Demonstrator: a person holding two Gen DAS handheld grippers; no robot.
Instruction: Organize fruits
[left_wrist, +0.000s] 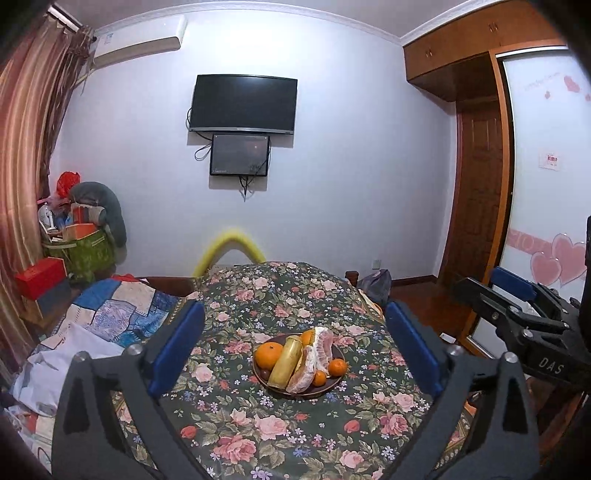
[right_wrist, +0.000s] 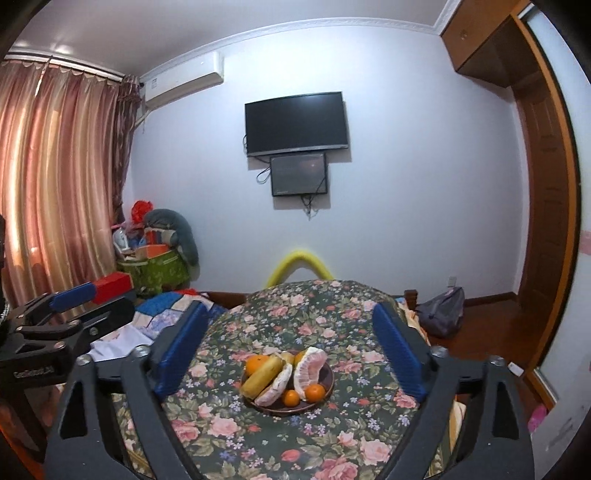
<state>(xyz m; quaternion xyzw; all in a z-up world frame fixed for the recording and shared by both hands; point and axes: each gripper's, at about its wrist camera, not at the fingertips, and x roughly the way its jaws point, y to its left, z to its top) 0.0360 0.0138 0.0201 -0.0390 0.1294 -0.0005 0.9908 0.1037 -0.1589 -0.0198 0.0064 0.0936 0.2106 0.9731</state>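
Observation:
A dark brown plate (left_wrist: 258, 376) (right_wrist: 328, 373) sits mid-table on a floral cloth. It holds a banana (left_wrist: 285, 363) (right_wrist: 262, 374), a large orange (left_wrist: 268, 355) (right_wrist: 255, 363), small tangerines (left_wrist: 338, 366) (right_wrist: 315, 392) and peeled pomelo pieces (left_wrist: 317, 350) (right_wrist: 309, 365). My left gripper (left_wrist: 295, 347) is open and empty, held above the table with the plate framed between its blue pads (left_wrist: 177, 347). My right gripper (right_wrist: 290, 350) is open and empty, framing the plate likewise. Each gripper shows in the other's view: right (left_wrist: 517, 295), left (right_wrist: 74, 306).
The round table's floral cloth (left_wrist: 280, 435) (right_wrist: 295, 435) drops off at its edges. A bed with patchwork bedding (left_wrist: 110, 314) lies left. A chair with a yellow back (left_wrist: 229, 247) stands behind the table. A grey bag (right_wrist: 443, 310) lies on the floor right.

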